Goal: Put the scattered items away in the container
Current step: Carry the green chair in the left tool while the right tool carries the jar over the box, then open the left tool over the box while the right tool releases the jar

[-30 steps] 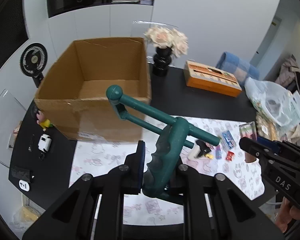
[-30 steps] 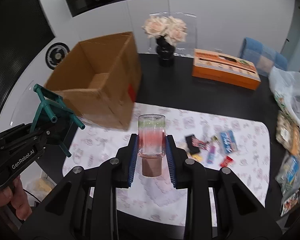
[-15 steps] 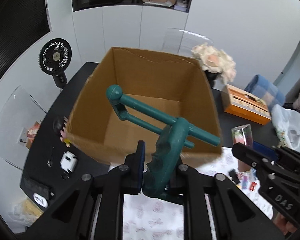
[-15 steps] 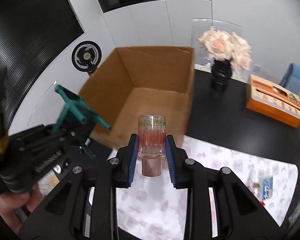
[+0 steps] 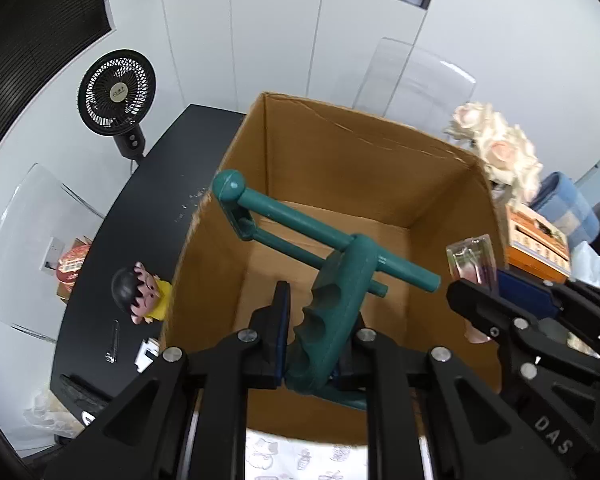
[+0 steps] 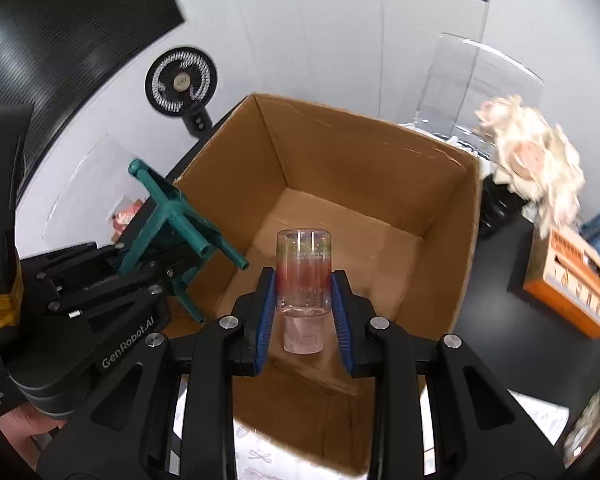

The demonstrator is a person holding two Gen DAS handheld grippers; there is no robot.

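An open cardboard box (image 5: 364,156) (image 6: 364,148) fills the middle of both views, its floor bare. My left gripper (image 5: 318,334) is shut on the grip of a green plastic toy (image 5: 332,276), held over the box's near-left part. That toy (image 6: 172,216) and the left gripper (image 6: 100,304) appear at the left of the right wrist view. My right gripper (image 6: 304,308) is shut on a clear bottle (image 6: 304,276) with pinkish contents, held above the box's near edge. The bottle (image 5: 470,258) and the right gripper (image 5: 500,300) show at the right of the left wrist view.
A black table (image 5: 140,208) carries a doll (image 5: 140,292) left of the box, a fan (image 5: 116,96) behind it, a vase of pale flowers (image 6: 528,164) and an orange box (image 6: 576,276) to the right. A patterned white cloth (image 5: 300,456) lies under the box's near side.
Both grippers have moved forward and up over the box with their loads; the box now fills the views and the small items on the cloth have dropped out of sight.
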